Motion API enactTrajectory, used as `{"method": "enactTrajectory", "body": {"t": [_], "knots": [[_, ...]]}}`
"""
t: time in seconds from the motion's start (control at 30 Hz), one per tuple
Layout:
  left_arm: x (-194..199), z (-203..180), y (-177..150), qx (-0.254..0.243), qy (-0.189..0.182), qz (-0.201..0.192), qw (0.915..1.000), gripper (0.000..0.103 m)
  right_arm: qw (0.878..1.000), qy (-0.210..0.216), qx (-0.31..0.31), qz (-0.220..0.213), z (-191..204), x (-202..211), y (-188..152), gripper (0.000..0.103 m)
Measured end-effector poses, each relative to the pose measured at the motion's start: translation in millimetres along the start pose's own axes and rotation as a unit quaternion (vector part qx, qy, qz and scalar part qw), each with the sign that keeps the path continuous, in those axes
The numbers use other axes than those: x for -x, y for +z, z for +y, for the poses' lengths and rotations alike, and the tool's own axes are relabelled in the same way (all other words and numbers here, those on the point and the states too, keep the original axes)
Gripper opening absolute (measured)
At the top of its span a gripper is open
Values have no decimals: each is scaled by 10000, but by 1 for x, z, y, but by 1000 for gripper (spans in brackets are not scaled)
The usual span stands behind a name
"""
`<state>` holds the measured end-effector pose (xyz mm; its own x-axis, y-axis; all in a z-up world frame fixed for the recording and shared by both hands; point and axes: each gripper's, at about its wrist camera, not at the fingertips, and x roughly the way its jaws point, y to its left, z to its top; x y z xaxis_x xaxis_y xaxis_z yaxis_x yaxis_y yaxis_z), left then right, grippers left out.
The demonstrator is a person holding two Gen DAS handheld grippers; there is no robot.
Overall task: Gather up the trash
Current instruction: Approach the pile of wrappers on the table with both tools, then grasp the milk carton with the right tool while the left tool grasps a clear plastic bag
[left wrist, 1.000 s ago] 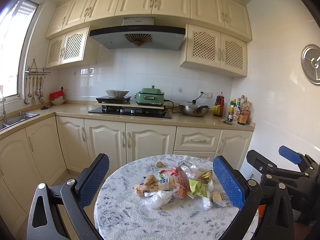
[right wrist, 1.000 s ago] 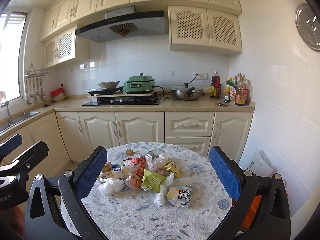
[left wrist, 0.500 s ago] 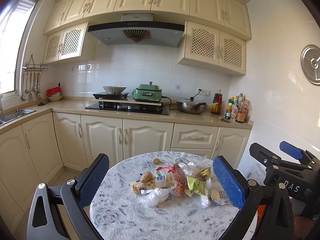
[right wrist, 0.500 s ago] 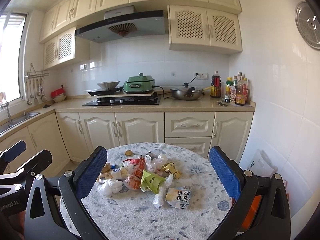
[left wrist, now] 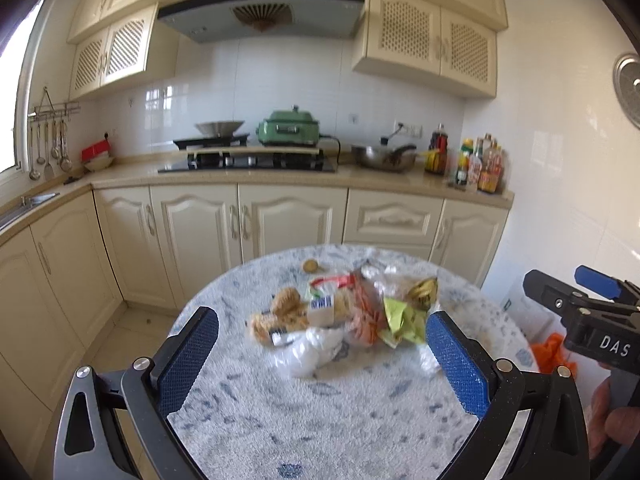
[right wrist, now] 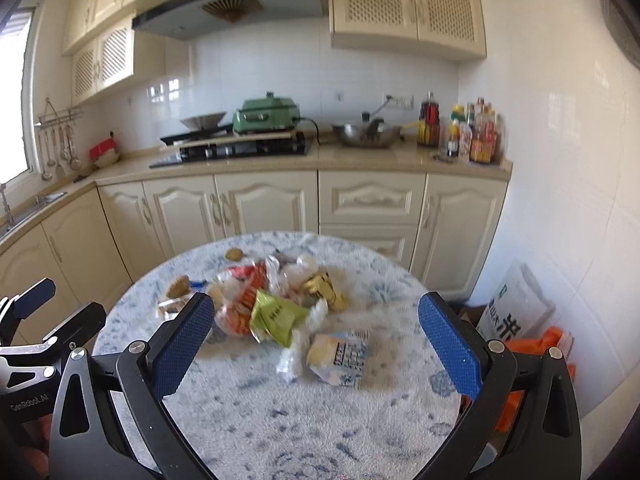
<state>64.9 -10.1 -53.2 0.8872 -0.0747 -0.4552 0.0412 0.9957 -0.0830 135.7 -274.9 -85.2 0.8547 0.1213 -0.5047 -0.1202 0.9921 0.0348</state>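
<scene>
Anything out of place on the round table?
Yes: a heap of trash sits loose mid-table, with crumpled wrappers, a green packet and clear plastic piled together. A blue-and-white packet lies apart from it, nearer the camera. Both claws, left and right, are open and empty.

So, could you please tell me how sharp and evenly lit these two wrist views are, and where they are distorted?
Left wrist view: the trash pile is smeared by motion blur, the window at the left edge is blown out, and the cabinets bow with the fisheye. Right wrist view: the pile is also soft, the blue-and-white packet is hard to read, and the right wall is bright; corners go black in both.
</scene>
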Motion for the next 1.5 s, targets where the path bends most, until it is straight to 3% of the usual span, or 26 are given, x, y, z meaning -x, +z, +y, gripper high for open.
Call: {"method": "enactTrajectory", "body": {"t": [0.33, 0.43, 0.97, 1.07, 1.1, 1.13, 1.3, 1.5], "knots": [[-65, 6, 0, -16, 173, 776, 9968, 102, 9969, -39, -105, 774, -15, -55, -28, 101], [-84, 7, 0, -51, 217, 962, 9951, 102, 9942, -30, -172, 1063, -19, -73, -39, 93], [-191, 5, 6, 5, 198, 1661, 9859, 102, 9781, -213, -141, 2064, -26, -156, -71, 90], [-210, 12, 6, 192, 43, 1825, 9830, 82, 9763, -263, -160, 2140, -30, -169, -78, 74], [-215, 16, 5, 278, -24, 1888, 9816, 69, 9776, -274, -154, 2083, -31, -168, -78, 73], [-220, 20, 2, 390, -110, 1953, 9799, 67, 9781, -244, -207, 2057, -33, -166, -78, 62], [-216, 28, -1, 473, -292, 1785, 9824, 55, 9798, -25, -465, 1945, -46, -157, -79, 61], [-206, 26, -11, 397, -394, 1720, 9835, 52, 9809, 183, -670, 1816, -58, -140, -83, 61]]}}
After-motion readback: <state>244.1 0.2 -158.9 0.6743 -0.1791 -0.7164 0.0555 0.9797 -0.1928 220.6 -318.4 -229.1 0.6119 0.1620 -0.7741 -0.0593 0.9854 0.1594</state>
